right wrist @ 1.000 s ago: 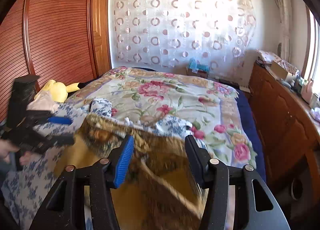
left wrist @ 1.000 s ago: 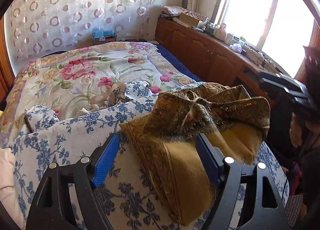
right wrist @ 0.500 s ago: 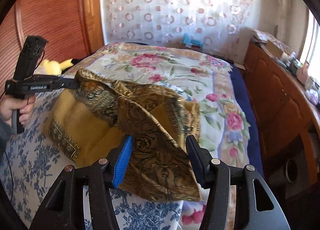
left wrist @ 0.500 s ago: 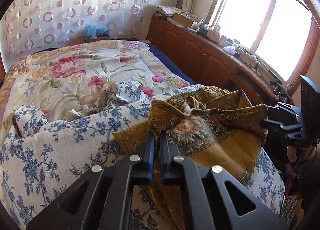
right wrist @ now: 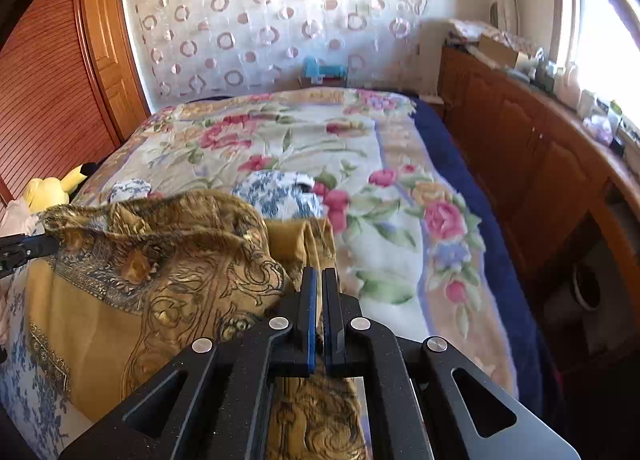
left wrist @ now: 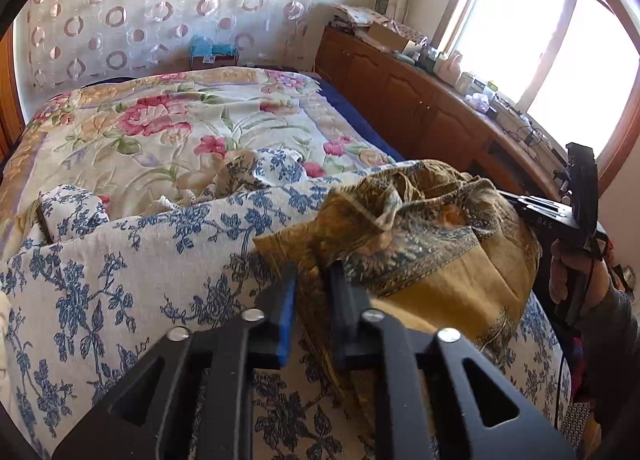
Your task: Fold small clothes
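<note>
The left hand-held gripper (left wrist: pixel 312 280) and the right hand-held gripper (right wrist: pixel 319 284) each pinch an edge of the mustard patterned cloth (right wrist: pixel 160 280), bunched on the bed (right wrist: pixel 400 244); thin grips could slip, collapsing the fold.

Count on the bed: one mustard patterned scarf (right wrist: pixel 160 284), two grippers (left wrist: pixel 314 280) (right wrist: pixel 319 280) (each clamped on it), one yellow plush toy (right wrist: pixel 50 189), one floral blanket (right wrist: pixel 280 139).
</note>
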{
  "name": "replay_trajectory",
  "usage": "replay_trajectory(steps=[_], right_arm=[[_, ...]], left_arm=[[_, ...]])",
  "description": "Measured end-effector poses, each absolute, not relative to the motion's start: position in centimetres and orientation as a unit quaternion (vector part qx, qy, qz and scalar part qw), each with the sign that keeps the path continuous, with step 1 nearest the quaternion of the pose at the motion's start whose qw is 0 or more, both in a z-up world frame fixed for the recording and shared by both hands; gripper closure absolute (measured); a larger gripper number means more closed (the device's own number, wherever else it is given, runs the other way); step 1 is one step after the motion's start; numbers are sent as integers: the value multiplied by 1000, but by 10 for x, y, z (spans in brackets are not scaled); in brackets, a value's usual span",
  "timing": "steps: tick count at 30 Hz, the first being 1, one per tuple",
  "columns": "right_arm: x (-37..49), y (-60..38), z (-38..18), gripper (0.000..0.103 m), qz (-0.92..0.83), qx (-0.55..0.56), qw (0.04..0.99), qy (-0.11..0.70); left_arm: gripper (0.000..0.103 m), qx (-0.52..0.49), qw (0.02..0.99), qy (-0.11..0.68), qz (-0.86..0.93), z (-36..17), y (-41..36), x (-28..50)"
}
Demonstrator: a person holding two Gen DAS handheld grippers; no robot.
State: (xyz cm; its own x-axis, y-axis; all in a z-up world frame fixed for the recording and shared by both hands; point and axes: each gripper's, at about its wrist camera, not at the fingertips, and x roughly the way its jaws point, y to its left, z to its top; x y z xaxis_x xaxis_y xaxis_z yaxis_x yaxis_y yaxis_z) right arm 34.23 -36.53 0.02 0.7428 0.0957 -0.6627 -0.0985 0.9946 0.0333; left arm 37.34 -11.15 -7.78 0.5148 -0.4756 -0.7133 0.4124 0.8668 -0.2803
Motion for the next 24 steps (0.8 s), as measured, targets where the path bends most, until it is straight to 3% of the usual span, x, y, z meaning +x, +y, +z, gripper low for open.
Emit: replay_trajectory(steps=[2, 3, 5, 7, 9, 15, 19, 24], right_arm=[[343, -367, 7, 101, 56, 8, 934, 353], [344, -364, 13, 96, 52, 7, 935, 350], [336, -366, 22, 81, 45, 7, 939, 341], [323, -368, 31, 48, 45, 16, 943, 330], [303, -369, 31, 36, 60, 25, 944, 324], [288, -367, 8, 32, 69, 13, 929, 365], [300, -386, 3, 30, 77, 65, 914, 392], [303, -402, 0, 30, 94, 100, 904, 404]], left_arm=[[59, -39, 868, 425, -255, -80, -110, 371], [59, -44, 866, 426, -258, -81, -109, 369], [58, -56, 859, 436, -262, -85, -107, 371], [58, -66, 854, 445, -263, -92, -108, 374], [58, -72, 848, 453, -266, -97, -110, 377], [55, -87, 846, 454, -264, -99, -116, 386], [56, -99, 845, 454, -266, -99, -116, 390], [87, -88, 845, 449, -278, -98, -120, 387]])
